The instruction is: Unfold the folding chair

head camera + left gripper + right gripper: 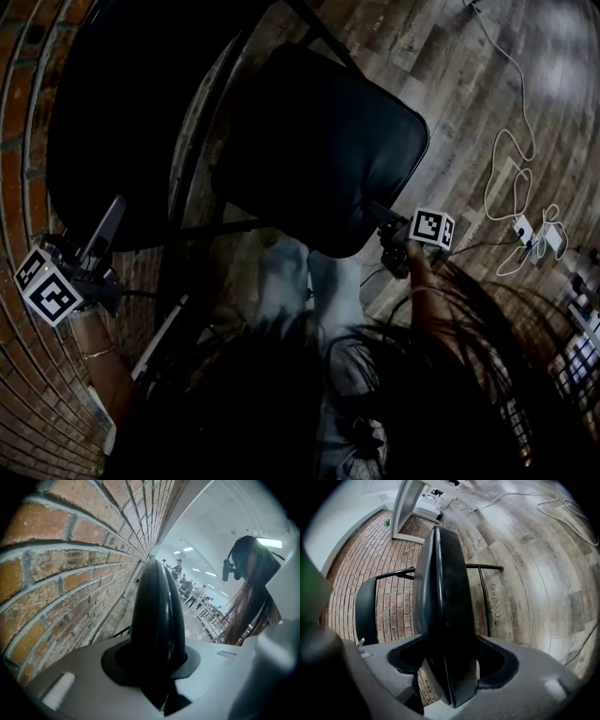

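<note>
The black folding chair stands against the brick wall. Its backrest (112,103) is at the upper left of the head view and its padded seat (319,141) in the middle. My left gripper (114,214) is at the lower left, shut on the backrest's lower edge. In the left gripper view the backrest (157,616) runs edge-on out from my left gripper (158,660). My right gripper (386,225) is shut on the seat's near right corner. In the right gripper view the seat (440,602) stands edge-on in my right gripper (446,667), with the backrest (365,611) and a frame tube (483,567) beyond.
A brick wall (19,122) runs along the left (56,573). The wood plank floor (450,66) carries a white cable (511,159) and power adapters (536,234) at the right. A person in a headset (253,583) stands close by. People sit at tables (190,588) far off.
</note>
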A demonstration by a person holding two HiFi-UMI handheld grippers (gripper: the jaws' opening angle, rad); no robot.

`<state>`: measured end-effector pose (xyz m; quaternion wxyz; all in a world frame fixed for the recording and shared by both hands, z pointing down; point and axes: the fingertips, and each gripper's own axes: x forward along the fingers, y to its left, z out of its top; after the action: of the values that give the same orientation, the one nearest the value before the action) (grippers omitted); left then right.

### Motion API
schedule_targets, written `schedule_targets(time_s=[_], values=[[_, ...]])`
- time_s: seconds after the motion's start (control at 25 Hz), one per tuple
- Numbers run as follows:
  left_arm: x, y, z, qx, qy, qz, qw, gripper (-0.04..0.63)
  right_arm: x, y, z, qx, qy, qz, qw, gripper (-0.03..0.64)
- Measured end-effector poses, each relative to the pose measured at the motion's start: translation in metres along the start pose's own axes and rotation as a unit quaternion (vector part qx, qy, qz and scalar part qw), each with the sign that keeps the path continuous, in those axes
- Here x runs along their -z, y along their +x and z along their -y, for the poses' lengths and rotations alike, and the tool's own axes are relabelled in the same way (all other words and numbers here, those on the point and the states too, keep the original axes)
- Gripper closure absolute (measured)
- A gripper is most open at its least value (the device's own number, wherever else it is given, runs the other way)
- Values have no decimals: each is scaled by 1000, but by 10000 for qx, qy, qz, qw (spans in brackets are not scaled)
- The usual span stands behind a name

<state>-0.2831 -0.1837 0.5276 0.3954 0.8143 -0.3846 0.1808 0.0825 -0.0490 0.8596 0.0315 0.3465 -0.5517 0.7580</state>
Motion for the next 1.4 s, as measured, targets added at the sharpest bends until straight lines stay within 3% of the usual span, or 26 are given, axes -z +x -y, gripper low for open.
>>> schedule_targets(time_s=[1.2,1.4], values=[[1,2,-8,-30,28,52,10000,469,2,-1,4,204,132,-56,9997,301],[18,1,-11,-211,208,-402,9988,440,5,-5,3,281,79,-107,9995,308]])
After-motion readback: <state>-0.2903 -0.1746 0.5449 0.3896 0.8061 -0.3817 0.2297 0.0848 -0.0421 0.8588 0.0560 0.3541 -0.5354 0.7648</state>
